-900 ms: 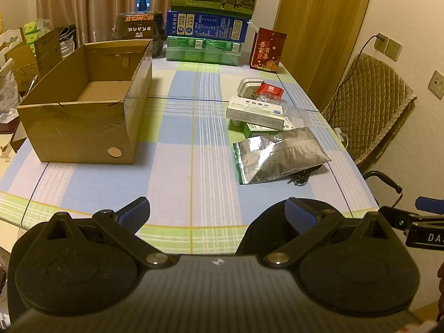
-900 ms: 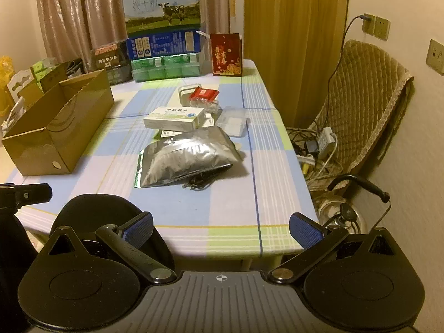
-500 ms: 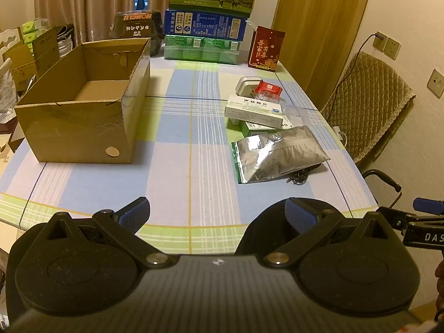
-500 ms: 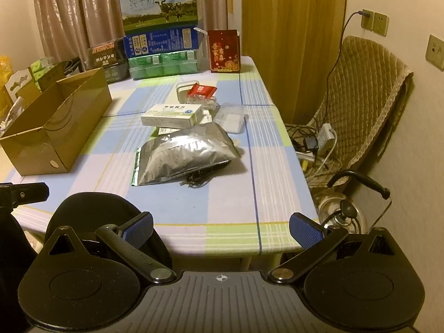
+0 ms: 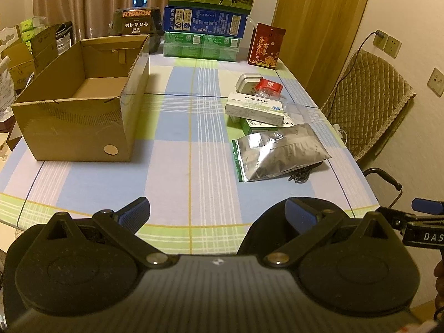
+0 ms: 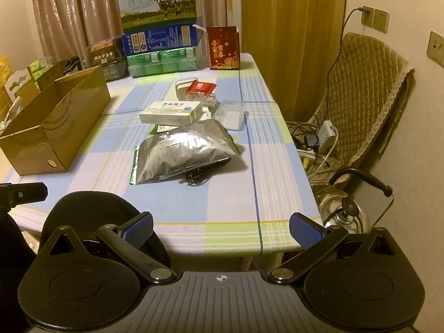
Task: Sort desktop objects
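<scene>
Both tools, left [image 5: 217,212] and right [image 6: 220,229], are held wide open and empty at the desk's [image 6: 194,208] near edge. The foil bag [image 6: 184,154] lies ahead, nearer the right tool, its long axis crosswise; the box [image 5: 80,111] is found far left.

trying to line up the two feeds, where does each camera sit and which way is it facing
Left wrist: on the left hand-held gripper, angled down over the near table edge at the cardboard box; its open fingers show, and the right hand-held gripper's tip at far right.
Right wrist: on the right hand-held gripper, nearer the table's right corner, facing the chair and kettle; open fingers show.
Both share the box, silver pouch and white medicine box.
</scene>
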Available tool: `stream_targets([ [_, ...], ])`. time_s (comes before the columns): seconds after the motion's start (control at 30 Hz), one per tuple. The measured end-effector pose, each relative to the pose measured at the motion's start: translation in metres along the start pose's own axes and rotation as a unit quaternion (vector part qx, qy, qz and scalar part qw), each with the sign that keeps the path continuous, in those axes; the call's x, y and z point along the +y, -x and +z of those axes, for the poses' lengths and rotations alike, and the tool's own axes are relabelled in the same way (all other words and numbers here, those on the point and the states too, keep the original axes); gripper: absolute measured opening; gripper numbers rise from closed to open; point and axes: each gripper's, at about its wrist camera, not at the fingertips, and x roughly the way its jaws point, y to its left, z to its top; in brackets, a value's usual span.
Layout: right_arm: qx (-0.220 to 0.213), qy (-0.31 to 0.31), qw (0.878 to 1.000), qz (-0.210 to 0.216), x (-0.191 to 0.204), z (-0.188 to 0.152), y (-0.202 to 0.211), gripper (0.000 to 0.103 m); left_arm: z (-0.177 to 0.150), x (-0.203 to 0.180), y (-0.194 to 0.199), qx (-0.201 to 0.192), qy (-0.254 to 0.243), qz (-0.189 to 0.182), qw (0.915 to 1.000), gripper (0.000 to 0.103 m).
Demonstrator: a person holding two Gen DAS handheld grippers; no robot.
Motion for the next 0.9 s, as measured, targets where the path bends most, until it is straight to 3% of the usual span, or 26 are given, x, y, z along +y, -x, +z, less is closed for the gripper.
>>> stream_targets([
  [0.37,-0.004,0.016,1.0,-0.007,-0.002,0.0,-0.008,0.101,0.003,0.004,-0.012,0.012,-0.005,0.0,0.9999,0.102],
  [0.57,-0.044,0.022,0.999,0.014,-0.007,0.004,-0.008,0.101,0.016,0.005,-0.017,-0.013,-0.029,0.0,0.9995,0.102],
  [0.77,-0.047,0.049,0.997,0.037,-0.006,0.005,-0.019,0.101,0.033,0.008,-0.034,-0.015,-0.05,-0.029,0.9982,0.102],
  [0.9,-0.022,0.056,0.998,0.033,-0.008,0.01,-0.032,0.101,0.045,0.006,-0.048,-0.014,-0.087,-0.05,0.9948,0.102],
])
